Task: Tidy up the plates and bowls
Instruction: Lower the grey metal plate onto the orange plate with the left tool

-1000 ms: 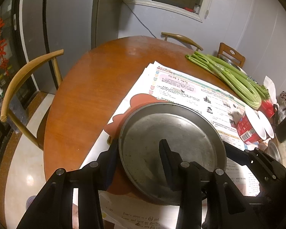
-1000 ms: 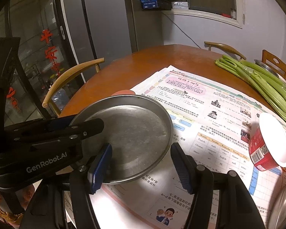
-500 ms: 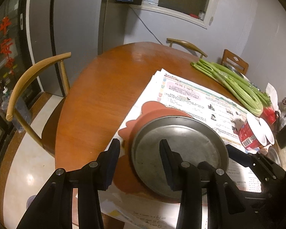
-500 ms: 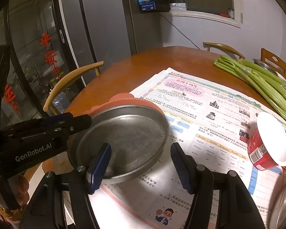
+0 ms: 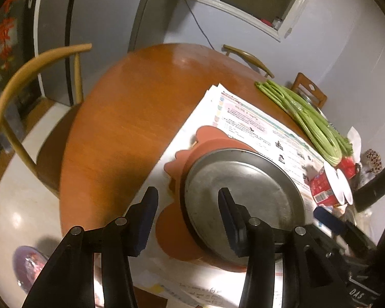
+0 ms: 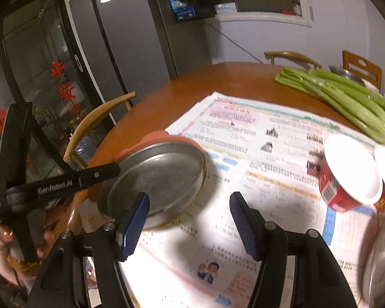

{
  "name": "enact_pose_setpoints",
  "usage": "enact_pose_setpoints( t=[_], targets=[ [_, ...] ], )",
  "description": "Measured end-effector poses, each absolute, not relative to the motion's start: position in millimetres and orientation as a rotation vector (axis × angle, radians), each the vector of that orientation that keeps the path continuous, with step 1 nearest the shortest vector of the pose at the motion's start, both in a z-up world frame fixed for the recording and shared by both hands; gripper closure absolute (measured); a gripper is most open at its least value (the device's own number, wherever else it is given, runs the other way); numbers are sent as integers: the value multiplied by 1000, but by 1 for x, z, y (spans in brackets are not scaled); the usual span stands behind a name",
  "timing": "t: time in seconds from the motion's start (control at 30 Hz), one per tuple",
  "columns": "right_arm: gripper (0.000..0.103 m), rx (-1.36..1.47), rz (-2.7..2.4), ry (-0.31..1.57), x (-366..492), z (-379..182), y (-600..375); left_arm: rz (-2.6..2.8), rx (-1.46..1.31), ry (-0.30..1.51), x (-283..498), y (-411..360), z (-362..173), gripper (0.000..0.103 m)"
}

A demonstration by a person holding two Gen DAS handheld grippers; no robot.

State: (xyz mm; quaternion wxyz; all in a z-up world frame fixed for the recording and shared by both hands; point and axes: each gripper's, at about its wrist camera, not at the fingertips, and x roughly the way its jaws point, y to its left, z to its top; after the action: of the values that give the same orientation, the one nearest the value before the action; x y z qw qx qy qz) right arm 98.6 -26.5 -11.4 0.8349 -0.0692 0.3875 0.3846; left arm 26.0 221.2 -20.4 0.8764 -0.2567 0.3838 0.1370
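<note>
- At the near edge of the table (image 5: 120,118), the left gripper (image 5: 187,195) straddles the near-left rim of the plate (image 5: 256,179). Its fingers have just been opening: one pad hangs over the plate's inside, the other stands clear outside the rim, and neither presses on it.
- A hand (image 6: 2,251) holds that gripper at the left of the right wrist view.
- The right gripper (image 6: 190,200) hovers just right of the plate, fingers apart, with only newspaper (image 6: 269,154) showing between them.
- The metal plate sits on an orange mat (image 5: 174,233), which lies on the newspaper's left part.
- Another metal dish (image 6: 382,251) shows blurred at the near right edge.
- Two red cups (image 6: 346,187) lie tipped on the paper, well right of the plate.
- Celery (image 6: 346,102) lies on the far right of the table.
- Wooden chairs (image 5: 25,77) stand round the left and far sides.
</note>
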Motion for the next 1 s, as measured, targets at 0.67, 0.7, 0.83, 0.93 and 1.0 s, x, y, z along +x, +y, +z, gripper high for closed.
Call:
enact_pose_setpoints(
  t=[0.67,0.7,0.83,0.93,1.0],
  targets=[
    [36,-182,876,885,101,-33,9,249,-483,888,64,212,-34,51],
    [36,-182,868,883,102,-33,8,243,-479,892,67,211,-34,50],
    [36,-167,841,884,109,-33,2,223,-458,908,81,201,-34,50],
    [36,-157,807,878,117,-33,-7,202,-436,922,93,192,-34,50],
    [36,-153,787,875,122,-32,-11,195,-416,929,101,186,-34,50]
  ],
)
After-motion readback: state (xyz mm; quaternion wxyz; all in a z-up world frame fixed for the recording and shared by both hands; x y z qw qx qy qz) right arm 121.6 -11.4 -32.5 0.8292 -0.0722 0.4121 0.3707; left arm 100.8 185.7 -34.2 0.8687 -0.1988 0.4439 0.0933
